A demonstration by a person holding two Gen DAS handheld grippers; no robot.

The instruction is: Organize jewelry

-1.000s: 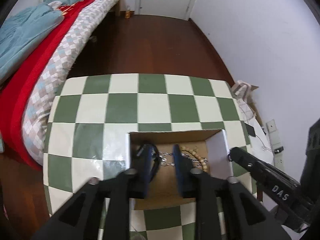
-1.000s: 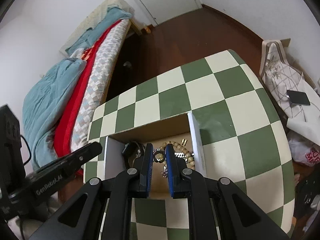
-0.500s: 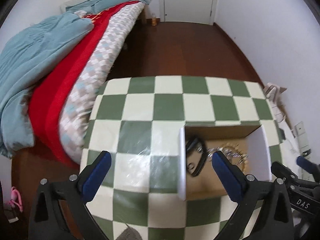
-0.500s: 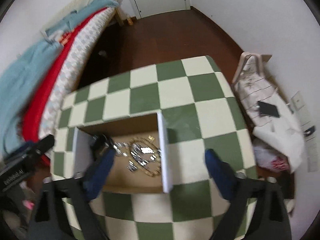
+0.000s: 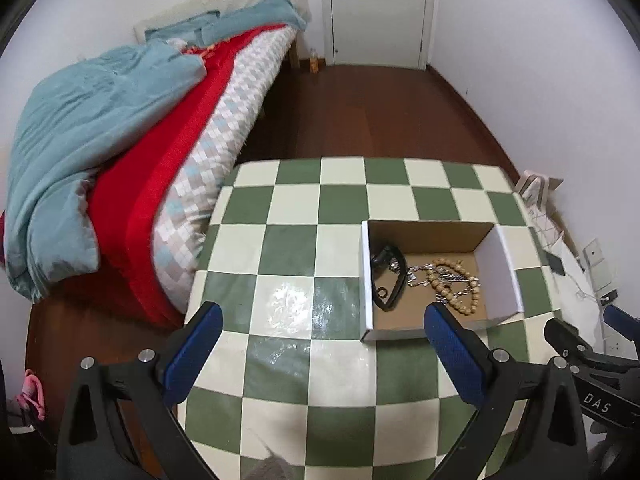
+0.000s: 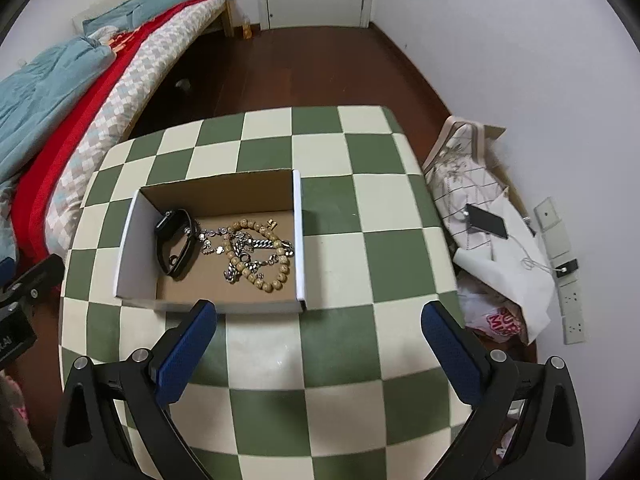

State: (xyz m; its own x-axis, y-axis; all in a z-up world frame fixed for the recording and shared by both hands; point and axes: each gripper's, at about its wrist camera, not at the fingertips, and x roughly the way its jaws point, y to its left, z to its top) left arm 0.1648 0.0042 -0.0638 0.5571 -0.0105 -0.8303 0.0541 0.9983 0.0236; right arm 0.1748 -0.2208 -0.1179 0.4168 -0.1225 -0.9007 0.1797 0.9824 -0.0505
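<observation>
An open cardboard box [image 6: 216, 200] with white side walls sits on the green-and-cream checkered counter [image 6: 340, 216], in the middle left of the right wrist view and the right centre of the left wrist view [image 5: 436, 236]. Inside it, at the left end, a black smartwatch [image 6: 176, 242] lies on its side against the white wall; just beside it, toward the middle and right, a wooden bead bracelet [image 6: 266, 256] is tangled with silver chains [image 6: 244, 258], the pieces touching one another. In the left wrist view the same watch [image 5: 388, 276] and beads [image 5: 454, 284] show on the brown floor of the box. The left hand-held gripper [image 5: 320, 344] is released, its blue-padded fingers spread wide above the counter, near the box's front edge and holding nothing. The right hand-held gripper [image 6: 318, 340] is likewise released and bare, its fingers wide apart just in front of the box. At the lower right of the left wrist view the other tool carries the letters "DAS". A bed [image 5: 120, 152] with teal and red covers fills the left; a phone [image 6: 486, 222] lies on bags at right.
</observation>
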